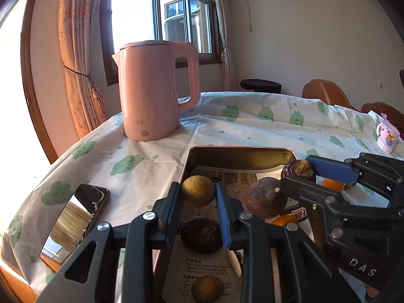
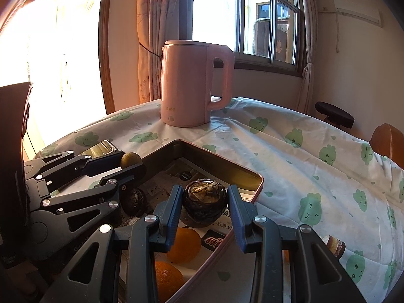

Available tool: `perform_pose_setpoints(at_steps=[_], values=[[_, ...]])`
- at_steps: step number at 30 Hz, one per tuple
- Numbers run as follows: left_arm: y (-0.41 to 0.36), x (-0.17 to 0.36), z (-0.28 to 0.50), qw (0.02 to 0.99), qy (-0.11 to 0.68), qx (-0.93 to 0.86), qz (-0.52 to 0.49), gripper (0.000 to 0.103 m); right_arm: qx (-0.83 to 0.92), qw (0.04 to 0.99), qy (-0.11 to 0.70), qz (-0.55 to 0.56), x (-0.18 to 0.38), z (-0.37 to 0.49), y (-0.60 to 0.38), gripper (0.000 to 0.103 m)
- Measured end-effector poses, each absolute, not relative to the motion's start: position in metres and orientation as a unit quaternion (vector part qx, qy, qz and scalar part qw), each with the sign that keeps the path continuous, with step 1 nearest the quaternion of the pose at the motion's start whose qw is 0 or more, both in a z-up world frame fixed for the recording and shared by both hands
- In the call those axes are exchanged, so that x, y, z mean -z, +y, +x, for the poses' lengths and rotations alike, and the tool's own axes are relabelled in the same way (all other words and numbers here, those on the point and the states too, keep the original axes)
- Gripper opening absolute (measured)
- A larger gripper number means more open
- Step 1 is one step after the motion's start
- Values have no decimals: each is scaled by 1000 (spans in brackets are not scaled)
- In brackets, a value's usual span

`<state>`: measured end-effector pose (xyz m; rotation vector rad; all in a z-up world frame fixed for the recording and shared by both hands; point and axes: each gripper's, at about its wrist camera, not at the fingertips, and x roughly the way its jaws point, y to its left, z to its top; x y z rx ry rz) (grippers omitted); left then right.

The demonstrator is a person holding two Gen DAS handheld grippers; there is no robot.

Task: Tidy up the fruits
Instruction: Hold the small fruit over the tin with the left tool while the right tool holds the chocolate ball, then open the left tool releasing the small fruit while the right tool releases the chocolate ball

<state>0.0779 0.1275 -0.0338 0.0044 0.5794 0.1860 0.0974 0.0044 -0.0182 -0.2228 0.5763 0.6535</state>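
A shallow metal tray [image 1: 240,154] lined with printed paper lies on the cloud-print tablecloth. My left gripper [image 1: 198,192] is shut on a yellowish round fruit [image 1: 197,189] above the tray's left part. My right gripper [image 2: 205,202] is shut on a dark wrinkled fruit [image 2: 205,198] over the tray's far corner. The left wrist view shows that fruit [image 1: 300,169] at the right. In the tray lie a brown round fruit [image 1: 266,198], another dark wrinkled fruit [image 1: 202,236], a second yellowish fruit [image 1: 207,289] and two oranges [image 2: 184,245].
A pink electric kettle [image 1: 156,88] stands behind the tray. A phone [image 1: 75,224] lies left of the tray near the table edge. A small printed mug [image 1: 387,137] stands at the far right. A brown round item [image 2: 334,245] lies on the cloth right of the tray.
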Motion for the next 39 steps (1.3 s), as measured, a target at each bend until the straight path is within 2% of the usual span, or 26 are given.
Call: perform_pose_setpoints(at_steps=[21, 32, 34, 36, 39], values=[[130, 37, 85, 949, 303, -92, 1, 30, -322, 889, 305, -117, 30, 103, 16, 39], [130, 33, 75, 955, 280, -101, 3, 31, -337, 884, 301, -115, 28, 99, 16, 39], [131, 32, 71, 955, 277, -103, 3, 38, -343, 884, 296, -114, 27, 97, 15, 40], [133, 30, 65, 957, 268, -114, 2, 60, -346, 885, 291, -114, 25, 95, 12, 45], [135, 24, 55, 961, 249, -120, -8, 81, -341, 891, 279, -107, 19, 93, -1, 54]])
